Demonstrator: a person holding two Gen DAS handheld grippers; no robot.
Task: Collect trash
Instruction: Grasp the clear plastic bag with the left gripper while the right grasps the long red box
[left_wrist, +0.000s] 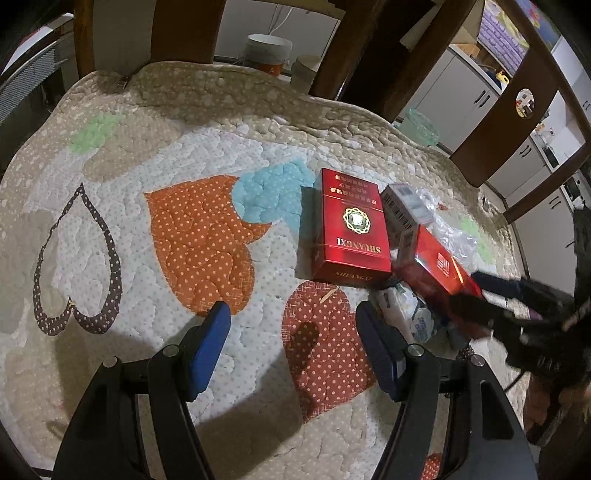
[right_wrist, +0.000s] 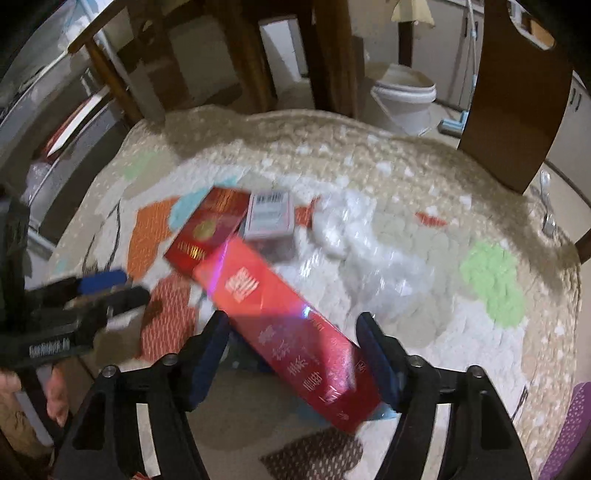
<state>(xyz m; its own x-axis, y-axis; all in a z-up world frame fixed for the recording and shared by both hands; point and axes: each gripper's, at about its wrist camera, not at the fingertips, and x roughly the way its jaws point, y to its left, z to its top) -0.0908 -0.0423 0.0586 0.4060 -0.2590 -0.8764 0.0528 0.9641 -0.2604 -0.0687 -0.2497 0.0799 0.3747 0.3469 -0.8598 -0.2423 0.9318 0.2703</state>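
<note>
Scene: a quilted heart-patterned cover (left_wrist: 155, 236) lies over the bench, with wooden chairs behind it; the trash sits in a small heap on the cover, ahead of the left gripper and to its right.
Long red carton (right_wrist: 291, 325): it lies slanted across the heap, its near end between the right gripper's fingers. It looks like light, stiff cardboard under glossy film, so likely slippery and easy to dent. The best hold is across its narrow width, near the middle, so it does not tip.
Red SHUANGXI pack (left_wrist: 349, 229): lies flat on the cover beside the carton. A small rigid box, probably near weightless; take it across its short sides.
Grey barcode box (left_wrist: 404, 206): rests against the carton's far end, tilted.
Clear plastic wrap (left_wrist: 452, 236): crumpled, limp; a pinch anywhere should do.
White wrapper (left_wrist: 410, 314): soft, partly tucked under the carton.
Right gripper (right_wrist: 291, 354): jaws wide apart, straddling the carton; the blur hides whether the pads touch it, but nothing appears clamped.
Left gripper (left_wrist: 293, 350): jaws fairly wide, nothing between them, poised above bare quilt beside the heap.
</note>
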